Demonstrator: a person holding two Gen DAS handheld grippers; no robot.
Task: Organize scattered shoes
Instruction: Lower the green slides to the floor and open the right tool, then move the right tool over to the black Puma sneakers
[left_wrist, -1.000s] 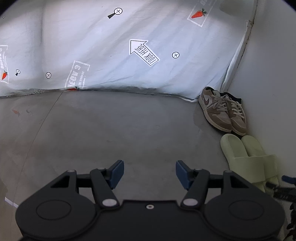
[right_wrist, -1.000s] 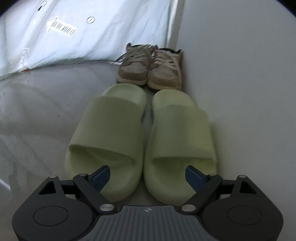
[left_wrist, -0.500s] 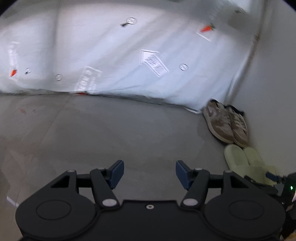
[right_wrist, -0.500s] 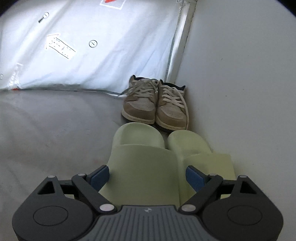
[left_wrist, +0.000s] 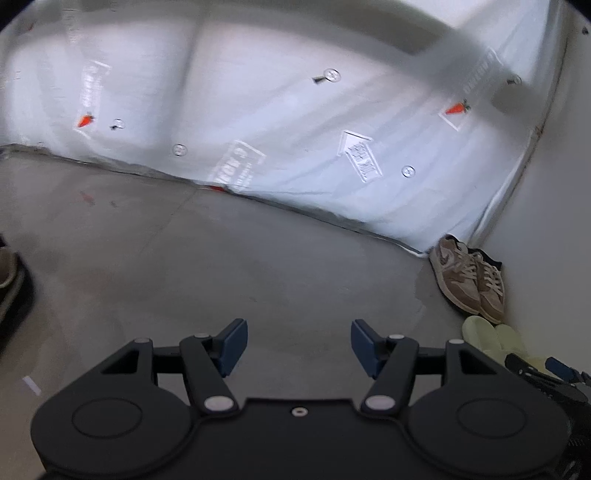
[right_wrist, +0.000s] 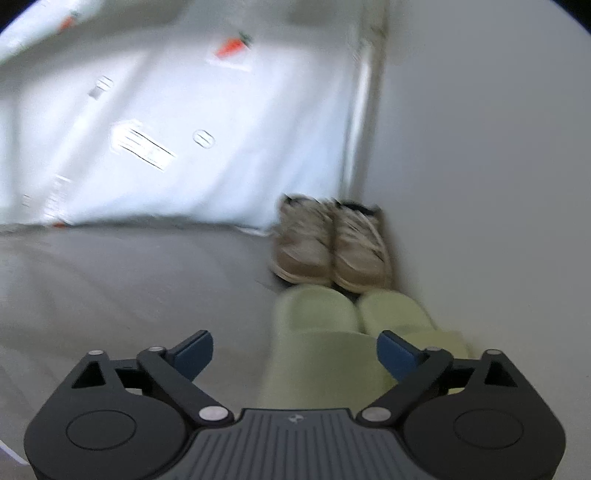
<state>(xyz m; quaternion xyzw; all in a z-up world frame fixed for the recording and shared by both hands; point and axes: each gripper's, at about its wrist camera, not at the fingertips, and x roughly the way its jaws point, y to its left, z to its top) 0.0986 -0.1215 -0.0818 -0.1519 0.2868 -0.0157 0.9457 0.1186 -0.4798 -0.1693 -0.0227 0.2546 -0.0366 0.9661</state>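
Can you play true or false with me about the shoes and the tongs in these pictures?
1. The brown sneakers stand side by side in the corner. True.
2. The green slippers lie far away from the sneakers. False: they sit right in front of them, along the wall.
3. The left tongs are holding a shoe. False: only bare floor shows between them.
4. The right tongs are squeezing a slipper. False: they are opening, pressing on nothing.
5. A white sheet with little carrots hangs behind the shoes. True.

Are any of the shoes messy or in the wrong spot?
The brown sneakers and green slides sit in neat pairs along the wall. One dark shoe lies apart at the far left edge, away from that row.
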